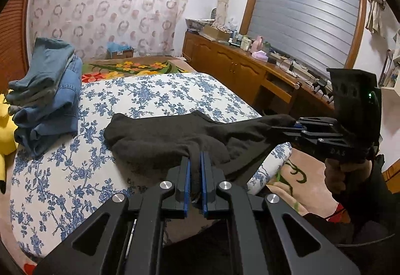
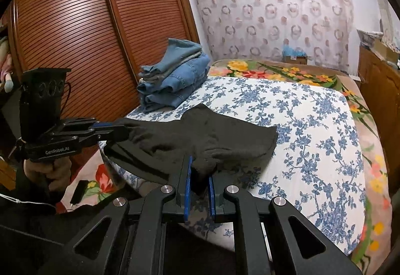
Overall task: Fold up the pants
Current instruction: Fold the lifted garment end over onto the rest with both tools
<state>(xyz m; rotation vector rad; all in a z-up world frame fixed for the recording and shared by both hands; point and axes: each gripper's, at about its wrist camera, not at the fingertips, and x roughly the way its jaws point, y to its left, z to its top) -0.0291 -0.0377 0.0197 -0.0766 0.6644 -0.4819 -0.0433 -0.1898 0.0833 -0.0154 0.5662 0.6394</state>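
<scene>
Pants: dark grey pants [image 1: 160,134] partly spread on the blue-flowered bed cover [image 1: 75,175], the near edge lifted off it
Left gripper [image 1: 195,162]: clenched on the pants' near edge; cloth bunched between its blue pads
Right gripper [image 2: 200,170]: likewise grasping that near edge
Stack: folded jeans [image 1: 47,94] on the cover, beyond the pants, apart from them
</scene>
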